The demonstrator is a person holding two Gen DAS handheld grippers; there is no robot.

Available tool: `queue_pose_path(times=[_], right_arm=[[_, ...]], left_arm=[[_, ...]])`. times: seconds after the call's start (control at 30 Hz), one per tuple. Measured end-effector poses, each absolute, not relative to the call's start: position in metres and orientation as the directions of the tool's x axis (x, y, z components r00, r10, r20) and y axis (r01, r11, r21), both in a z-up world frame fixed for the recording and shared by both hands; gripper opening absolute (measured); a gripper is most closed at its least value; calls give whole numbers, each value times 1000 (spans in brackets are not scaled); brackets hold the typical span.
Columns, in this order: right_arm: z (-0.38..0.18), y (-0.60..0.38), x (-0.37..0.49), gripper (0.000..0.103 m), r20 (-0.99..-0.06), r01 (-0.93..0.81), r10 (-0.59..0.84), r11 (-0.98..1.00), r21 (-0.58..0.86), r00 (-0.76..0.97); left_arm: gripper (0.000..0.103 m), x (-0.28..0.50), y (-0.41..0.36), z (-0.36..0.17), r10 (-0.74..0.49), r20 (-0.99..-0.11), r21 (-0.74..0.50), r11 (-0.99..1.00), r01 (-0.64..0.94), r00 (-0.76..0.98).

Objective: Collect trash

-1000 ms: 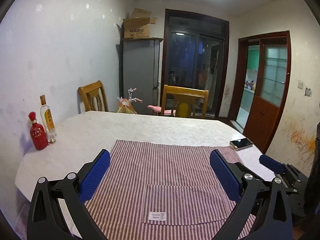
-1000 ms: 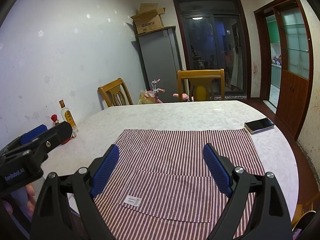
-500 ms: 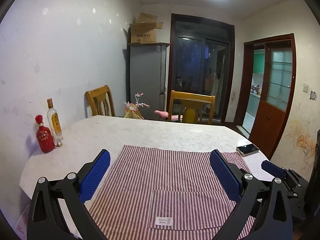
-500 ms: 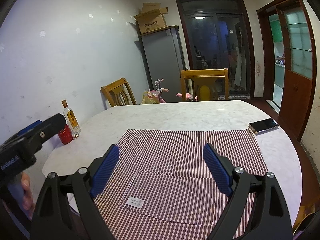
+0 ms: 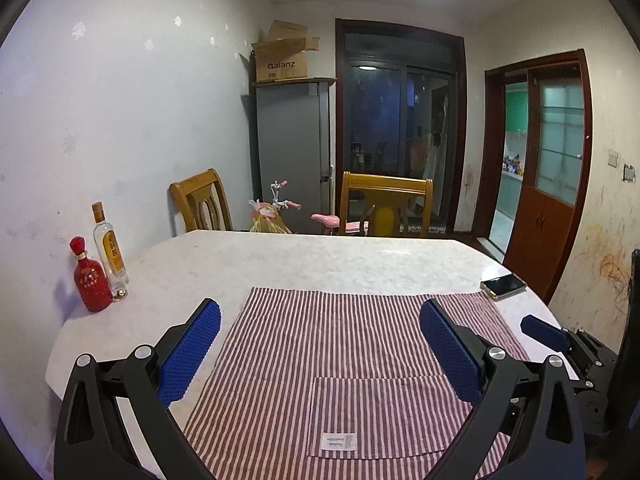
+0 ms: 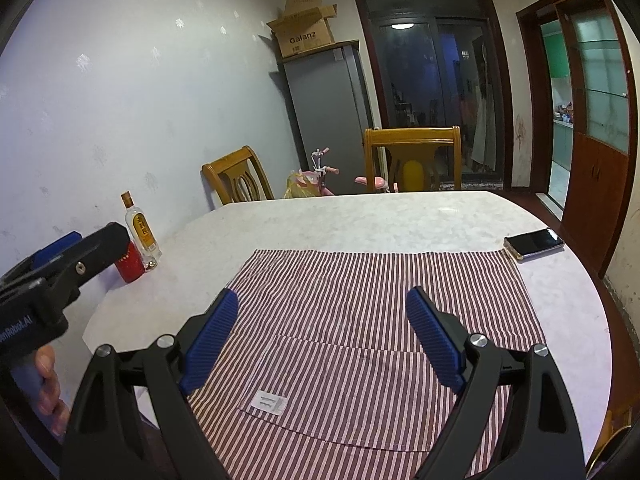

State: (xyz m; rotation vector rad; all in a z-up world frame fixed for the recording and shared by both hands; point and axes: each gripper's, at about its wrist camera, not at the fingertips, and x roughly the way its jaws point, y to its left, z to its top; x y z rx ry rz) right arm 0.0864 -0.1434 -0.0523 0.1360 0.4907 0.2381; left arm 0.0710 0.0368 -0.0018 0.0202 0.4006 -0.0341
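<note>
My left gripper [image 5: 319,312] hovers open over the near edge of a red-and-white striped cloth [image 5: 340,340] spread on the pale marble table [image 5: 320,260], with nothing between its blue pads. My right gripper [image 6: 323,297] stands open over the same cloth [image 6: 380,300], also with nothing in it. Each gripper shows in the other's view: the left one [image 6: 76,264] at the left edge, held by a hand, and the right one [image 5: 560,340] at the right edge. A white label [image 5: 339,441] is sewn on the cloth's pocket.
A red bottle [image 5: 91,280] and a clear bottle [image 5: 109,248] stand by the wall at the table's left. A phone [image 5: 503,286] lies at the right edge. Two wooden chairs [image 5: 386,204], a child's bike with a yellow bag [image 5: 269,220] and a grey fridge [image 5: 294,148] stand beyond.
</note>
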Motion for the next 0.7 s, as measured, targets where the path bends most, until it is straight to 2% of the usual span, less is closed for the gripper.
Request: queue_pose_path(times=[0.2,0.3,0.43,0.7], right_arm=[[-53,-142,98,86,-458,-176,236,969,171,857],[-52,-142,105,86,-459,-170,228,972,165,859],[-53,-143,120,86,-473,-161,220,974,162,853],[-64,-143,143,86,-506,-150,215,975,166,835]], left_arm=[[97,83,32,-5,-3,-380,54,998,25,925],[97,90,34,-5,-3,-355,33,999,16,935],[97,110,40,-7,-60,-386,-27,998,54,921],[97,139,38,-10,-30,-407,1,999,34,913]])
